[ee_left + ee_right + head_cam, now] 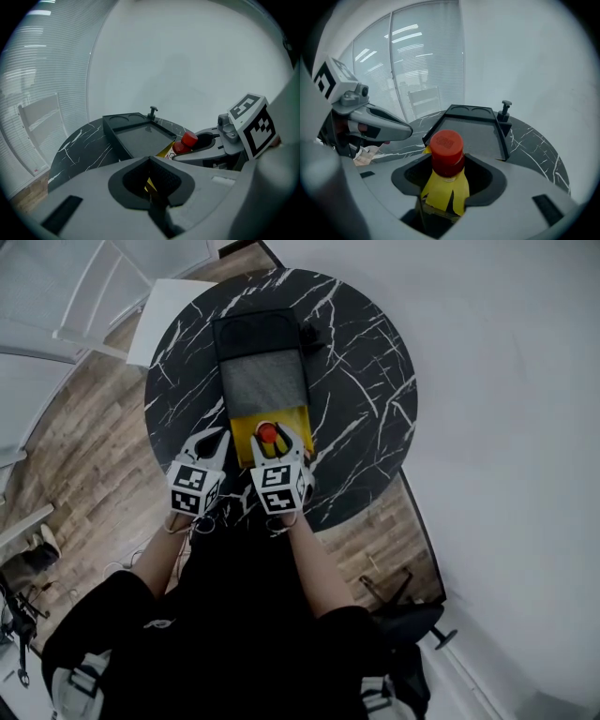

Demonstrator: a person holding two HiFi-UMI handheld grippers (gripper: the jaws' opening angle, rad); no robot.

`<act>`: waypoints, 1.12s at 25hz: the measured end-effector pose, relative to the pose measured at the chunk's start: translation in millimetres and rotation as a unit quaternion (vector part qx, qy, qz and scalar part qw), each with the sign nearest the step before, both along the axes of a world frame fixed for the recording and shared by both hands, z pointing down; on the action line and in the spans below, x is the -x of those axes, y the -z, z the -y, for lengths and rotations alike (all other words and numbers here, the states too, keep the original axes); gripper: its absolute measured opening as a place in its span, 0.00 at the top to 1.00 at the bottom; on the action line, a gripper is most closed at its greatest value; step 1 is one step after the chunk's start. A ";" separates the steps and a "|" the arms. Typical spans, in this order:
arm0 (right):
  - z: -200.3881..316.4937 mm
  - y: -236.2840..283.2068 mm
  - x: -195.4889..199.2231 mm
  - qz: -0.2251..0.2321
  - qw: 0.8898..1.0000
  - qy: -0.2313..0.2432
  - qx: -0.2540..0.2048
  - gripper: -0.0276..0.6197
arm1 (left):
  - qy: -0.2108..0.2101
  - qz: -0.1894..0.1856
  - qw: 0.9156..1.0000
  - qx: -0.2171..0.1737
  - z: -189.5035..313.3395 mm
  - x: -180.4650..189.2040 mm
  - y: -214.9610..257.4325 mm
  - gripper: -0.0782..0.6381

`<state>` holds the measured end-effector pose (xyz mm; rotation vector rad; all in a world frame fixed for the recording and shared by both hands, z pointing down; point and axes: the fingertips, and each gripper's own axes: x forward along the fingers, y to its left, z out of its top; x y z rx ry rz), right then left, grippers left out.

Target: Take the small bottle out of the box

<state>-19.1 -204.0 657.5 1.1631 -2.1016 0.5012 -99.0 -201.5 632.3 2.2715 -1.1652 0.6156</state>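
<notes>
The small bottle (pixel 267 433) has a red cap and a yellow label (pixel 446 150). It stands up out of an open yellow box (pixel 295 423) at the near end of the round black marble table (pixel 366 390). My right gripper (pixel 271 439) is shut on the bottle just below the cap (pixel 445 187), and its jaws stand wide around it. My left gripper (pixel 214 439) sits at the box's left edge. Its jaws are closed on a thin yellow strip of the box (pixel 151 187). The left gripper view shows the red cap (pixel 189 139) inside the right gripper's jaws.
A long black tray with a grey floor (pixel 262 381) lies just beyond the yellow box. A small black knob-like object (pixel 309 332) stands at the tray's far right corner. A white chair (pixel 84 296) is at the far left and a black chair base (pixel 403 606) at the near right.
</notes>
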 end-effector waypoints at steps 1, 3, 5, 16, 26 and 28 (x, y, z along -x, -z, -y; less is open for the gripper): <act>-0.6 4.2 -3.6 0.003 1.000 0.000 -0.005 0.64 | 0.001 0.001 1.000 -0.003 -1.6 -3.2 3.2 0.90; -0.9 13.0 -9.9 0.010 1.000 -0.001 -0.015 0.64 | 0.004 0.004 1.000 -0.010 -3.7 -9.0 9.1 0.90; -1.0 23.1 -15.1 0.021 0.999 -0.001 -0.027 0.64 | 0.005 0.007 1.000 -0.017 -5.3 -15.1 14.5 0.90; -14.1 84.4 -46.6 0.070 0.991 0.000 -0.112 0.64 | 0.031 0.011 0.996 -0.079 -11.7 -51.8 62.1 0.90; -35.3 145.2 -69.5 0.099 0.978 0.000 -0.184 0.64 | 0.060 0.003 0.990 -0.126 -37.5 -71.6 111.1 0.90; -37.9 158.5 -72.7 0.109 0.974 -0.002 -0.198 0.64 | 0.064 0.002 0.989 -0.136 -40.8 -73.0 121.5 0.90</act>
